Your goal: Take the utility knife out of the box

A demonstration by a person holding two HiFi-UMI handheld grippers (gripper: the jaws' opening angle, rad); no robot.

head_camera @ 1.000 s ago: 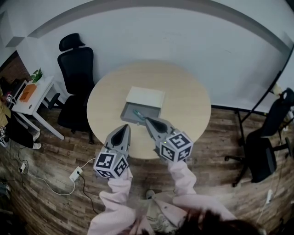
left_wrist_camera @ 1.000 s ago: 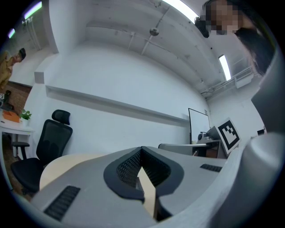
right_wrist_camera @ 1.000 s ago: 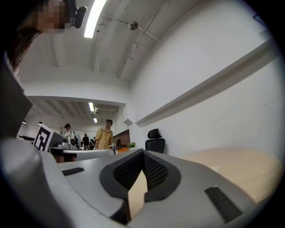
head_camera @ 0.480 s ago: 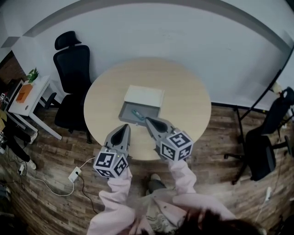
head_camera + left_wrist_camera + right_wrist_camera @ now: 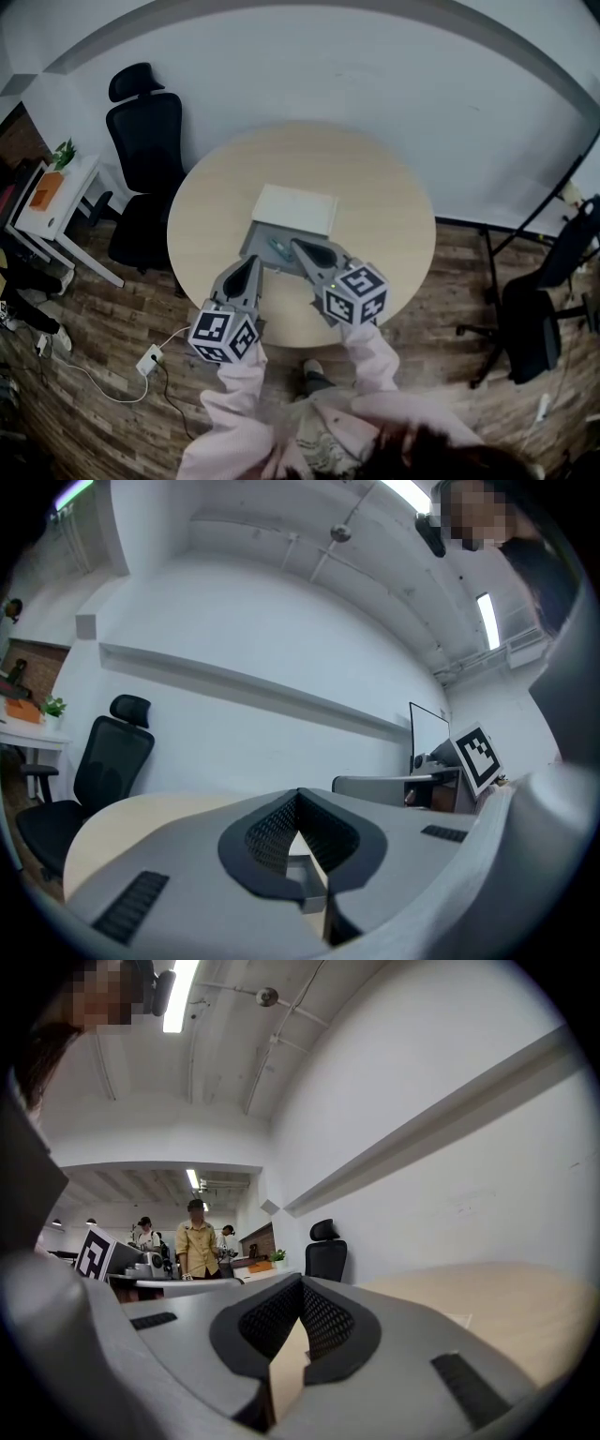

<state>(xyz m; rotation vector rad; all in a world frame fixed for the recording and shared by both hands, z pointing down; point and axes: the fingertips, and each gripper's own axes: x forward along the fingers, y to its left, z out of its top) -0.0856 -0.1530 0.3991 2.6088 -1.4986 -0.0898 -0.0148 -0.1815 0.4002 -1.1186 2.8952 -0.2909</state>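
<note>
We find both grippers held level over the near edge of the round table (image 5: 394,216), pointing toward the box (image 5: 255,234).

**Grippers.** The left gripper (image 5: 253,262) has its jaws pressed together with nothing between them. It stands just short of the box's near left corner. The right gripper (image 5: 297,245) is likewise closed and empty, with its tip at the near rim of the box.

**Task item.** The box is an open grey tray. A white lid (image 5: 296,208) sits at its far side, and we cannot tell whether it rests over the tray or behind it. The utility knife (image 5: 279,247) lies on the tray floor close to the near wall, just beside the right tip. Nothing grips it. Whether the blade is extended is too small to tell.

**Assessment.** We judge this to be the approach stage, and the knife is not yet grasped.

**Hazards.**
- If the right jaws enter the tray closed, the tip will push the knife aside or shove the box.
- The knife lies low beside the wall, so a jaw may have little room to get past it.
- A pinch off the handle's middle could let the slim knife pivot and drop.
- The box looks light and nothing holds it down, so it may slide or lift unless the left gripper steadies it.
</note>
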